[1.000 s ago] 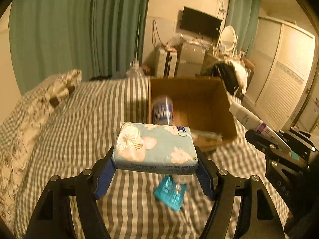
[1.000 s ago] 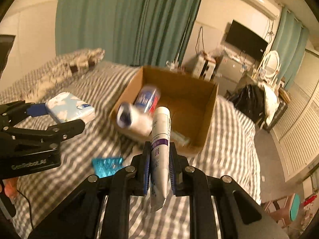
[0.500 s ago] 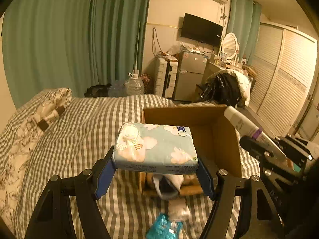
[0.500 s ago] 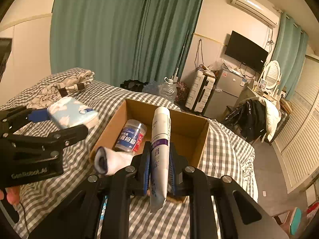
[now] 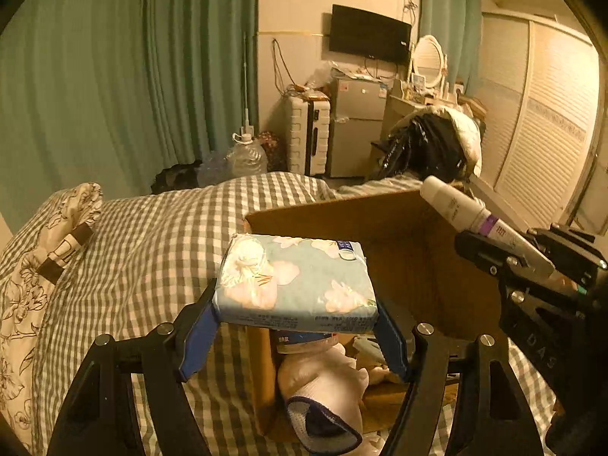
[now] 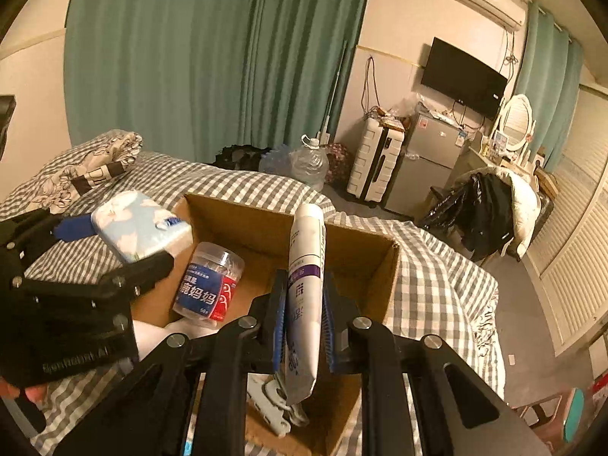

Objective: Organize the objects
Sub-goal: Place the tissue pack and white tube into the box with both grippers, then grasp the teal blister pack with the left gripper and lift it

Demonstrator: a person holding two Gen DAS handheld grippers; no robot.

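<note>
Gripping a pale blue floral tissue pack (image 5: pixel 294 285) by its ends, the left gripper (image 5: pixel 295 326) holds it above the open brown cardboard box (image 6: pixel 353 266) on the checked bed. The right gripper (image 6: pixel 304 317) pinches a white purple-banded tube (image 6: pixel 306 285) over the box, where a clear labelled jar (image 6: pixel 209 285) and probably a rolled sock (image 5: pixel 323 387) lie.

Both views are dim and have a warm yellow-orange colour, like from indoor lamps. The wardrobe doors (image 5: pixel 547 121) at the right are the brightest part. The fisheye lens bends the curtains (image 6: pixel 212 57) and leaves black corners. Fine details look soft and grainy, and the shadows are deep under the grippers.
</note>
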